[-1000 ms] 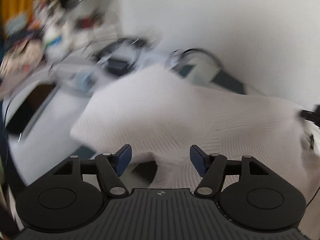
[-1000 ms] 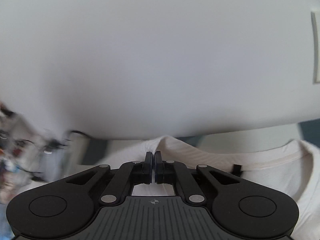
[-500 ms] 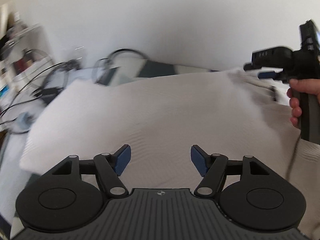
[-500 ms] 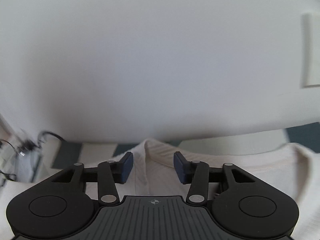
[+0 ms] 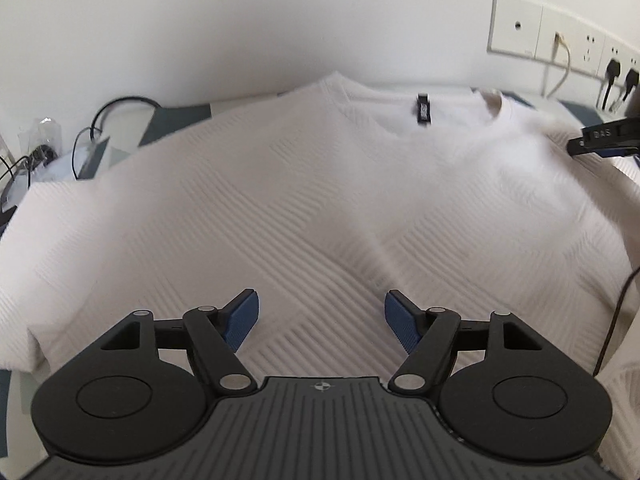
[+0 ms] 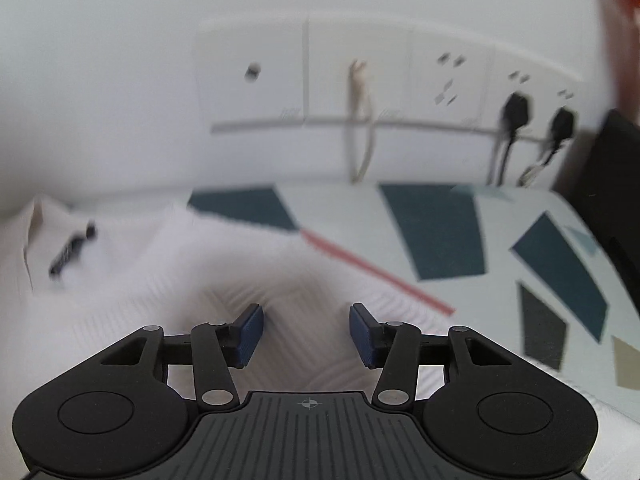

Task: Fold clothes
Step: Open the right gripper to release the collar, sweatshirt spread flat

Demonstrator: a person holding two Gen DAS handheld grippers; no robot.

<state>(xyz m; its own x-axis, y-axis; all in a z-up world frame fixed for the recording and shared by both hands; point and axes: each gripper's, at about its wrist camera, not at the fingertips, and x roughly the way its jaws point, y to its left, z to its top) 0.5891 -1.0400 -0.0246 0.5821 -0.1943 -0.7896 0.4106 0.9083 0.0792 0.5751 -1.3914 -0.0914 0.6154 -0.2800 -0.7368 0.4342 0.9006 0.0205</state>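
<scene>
Our left gripper [image 5: 321, 316] hangs over the lower part of a white ribbed-knit sweater [image 5: 304, 200], blue ridged pads [image 5: 242, 316] spread wide with nothing between them, and they've just been easing a bit further apart. Our right gripper [image 6: 306, 334] sits over the sweater's shoulder edge with its pads parted too, holding nothing after popping open. The sweater lies spread flat on the table [image 6: 500, 248], which has a pale top with dark teal angular patches and a thin red stripe. The knit shows raised diagonal rib blocks, a plain rounded collar and a small dark neck label [image 5: 423, 109]. Behind it there's a white wall socket strip [image 6: 384, 80] with two black plugs [image 6: 516, 110], all pretty blurry.
</scene>
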